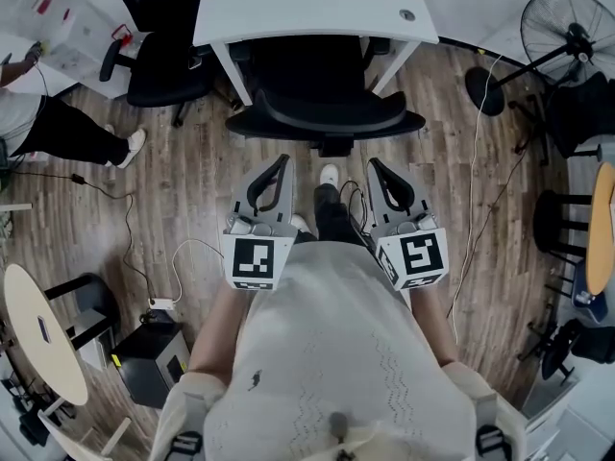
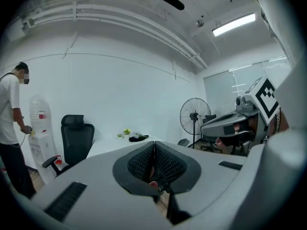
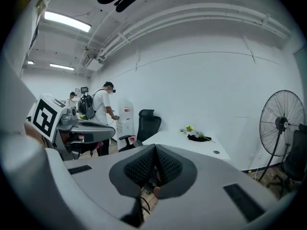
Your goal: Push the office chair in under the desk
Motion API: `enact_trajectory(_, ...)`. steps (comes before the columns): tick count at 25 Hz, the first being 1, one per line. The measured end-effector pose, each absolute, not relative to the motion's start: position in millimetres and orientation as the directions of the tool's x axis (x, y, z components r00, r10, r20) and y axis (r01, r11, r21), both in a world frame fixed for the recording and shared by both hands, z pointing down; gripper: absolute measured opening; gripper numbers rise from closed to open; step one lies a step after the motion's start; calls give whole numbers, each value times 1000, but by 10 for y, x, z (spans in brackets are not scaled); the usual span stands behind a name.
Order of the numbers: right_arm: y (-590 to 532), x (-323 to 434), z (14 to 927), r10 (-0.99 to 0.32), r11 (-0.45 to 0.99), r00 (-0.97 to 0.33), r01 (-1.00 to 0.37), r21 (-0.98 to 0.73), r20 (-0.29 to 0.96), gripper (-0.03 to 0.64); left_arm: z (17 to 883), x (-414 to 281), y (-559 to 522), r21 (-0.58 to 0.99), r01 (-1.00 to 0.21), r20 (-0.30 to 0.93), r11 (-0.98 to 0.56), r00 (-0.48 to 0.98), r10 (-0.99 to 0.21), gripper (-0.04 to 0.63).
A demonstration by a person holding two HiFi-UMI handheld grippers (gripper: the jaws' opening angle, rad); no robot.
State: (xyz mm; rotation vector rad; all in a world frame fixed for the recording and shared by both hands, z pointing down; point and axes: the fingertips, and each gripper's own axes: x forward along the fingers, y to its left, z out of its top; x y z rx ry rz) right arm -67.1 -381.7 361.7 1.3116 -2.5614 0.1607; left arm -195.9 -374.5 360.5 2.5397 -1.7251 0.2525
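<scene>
- Here, the fingers of the left gripper [image 2: 154, 150] and of the right gripper [image 3: 156, 158] are each pressed together on nothing.
- Both grippers point forward, side by side, almost level.
- The office chair [image 1: 322, 109] sits tucked under the white bench [image 1: 307, 8], apart from both.

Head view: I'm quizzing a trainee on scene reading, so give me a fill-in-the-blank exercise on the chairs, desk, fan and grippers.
1. The office chair has its seat tucked ____ the white desk.
2. The jaws of the left gripper and the right gripper are both ____.
3. A second black chair stands to the desk's ____ in the head view.
4. The standing fan is at the view's ____ edge.
Missing words: under; shut; left; right.
</scene>
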Motion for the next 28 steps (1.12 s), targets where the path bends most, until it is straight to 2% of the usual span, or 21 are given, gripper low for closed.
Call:
enact_trajectory(16,-3978,-608,2637,-812,584,-581,-811,39,61,8,2808,-2248,-3813,-14,-961,26,-275,274,-961,23)
enact_trajectory(28,-3913,-616,2565,-804,595,-593,-803,42,47,8,2701,-2338,-3778,-10,-970,3,-242,242,-970,23)
